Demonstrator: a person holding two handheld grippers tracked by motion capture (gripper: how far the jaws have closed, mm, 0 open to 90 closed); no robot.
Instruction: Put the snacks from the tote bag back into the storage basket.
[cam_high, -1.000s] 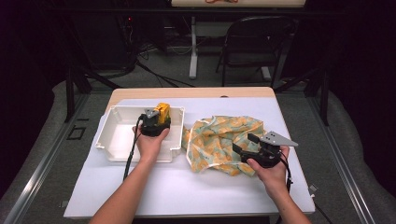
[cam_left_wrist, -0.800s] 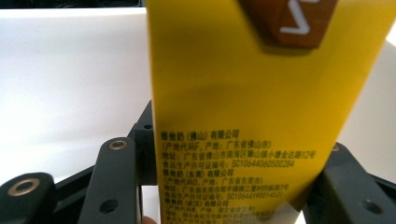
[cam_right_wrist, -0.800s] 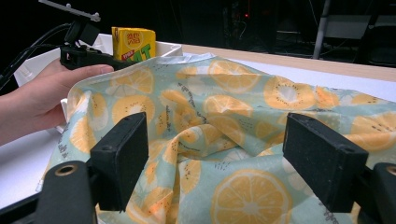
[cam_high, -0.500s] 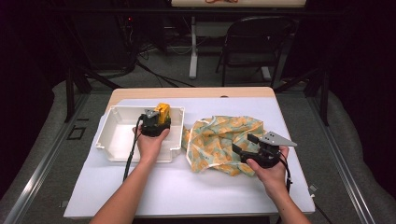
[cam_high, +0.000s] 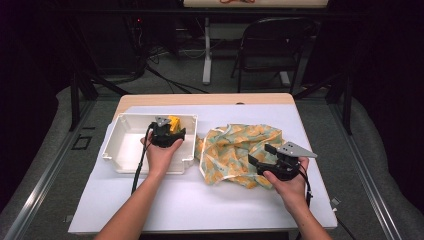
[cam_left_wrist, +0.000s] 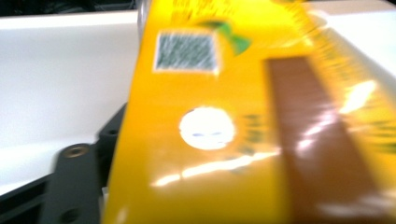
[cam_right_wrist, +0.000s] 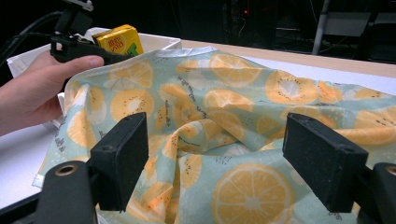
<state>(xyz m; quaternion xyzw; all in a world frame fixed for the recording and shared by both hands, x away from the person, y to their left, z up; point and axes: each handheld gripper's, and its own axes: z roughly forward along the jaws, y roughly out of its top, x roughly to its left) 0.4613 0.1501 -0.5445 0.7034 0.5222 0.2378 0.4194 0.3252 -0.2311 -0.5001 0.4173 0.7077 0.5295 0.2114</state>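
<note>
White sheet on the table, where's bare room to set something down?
Free: the near strip of the white sheet in front of the white tray and between the forearms; also the far strip behind the fruit-print cloth. Crowded: the middle, tray beside cloth.

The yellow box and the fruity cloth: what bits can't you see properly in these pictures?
- Yellow box: its print is too blurred to read in the left gripper view.
- Left gripper: the box hides how its jaws stand.
- White tray: the hand hides part of its floor in the high view.
- Fruity cloth: its folds hide whatever lies beneath.
</note>
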